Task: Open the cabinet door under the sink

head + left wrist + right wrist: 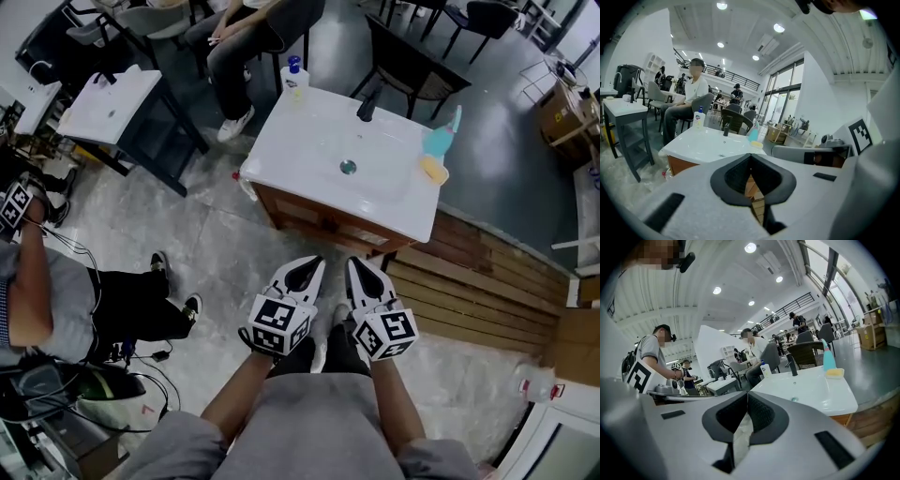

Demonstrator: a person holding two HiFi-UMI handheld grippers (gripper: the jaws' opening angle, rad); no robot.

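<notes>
A white sink (347, 159) with a black faucet (367, 105) sits on a low wooden cabinet (314, 217). Only a narrow strip of the cabinet's front shows from above, and the door looks closed. Both grippers hover side by side over the floor just in front of it, pointing at the cabinet. The left gripper (314, 263) is shut and holds nothing, and so is the right gripper (357, 263). Beyond the closed tips of the left gripper (750, 156) lie the sink (708, 144) and cabinet (678, 165). The right gripper (747, 394) faces the sink (811, 390).
A soap bottle (294, 77), a teal bottle (441, 139) and a yellow sponge (432, 170) stand on the sink top. A second sink on a dark stand (112, 105) is at the left. Wooden slats (487, 281) lie to the right. One person sits behind (248, 42), another at left (56, 291).
</notes>
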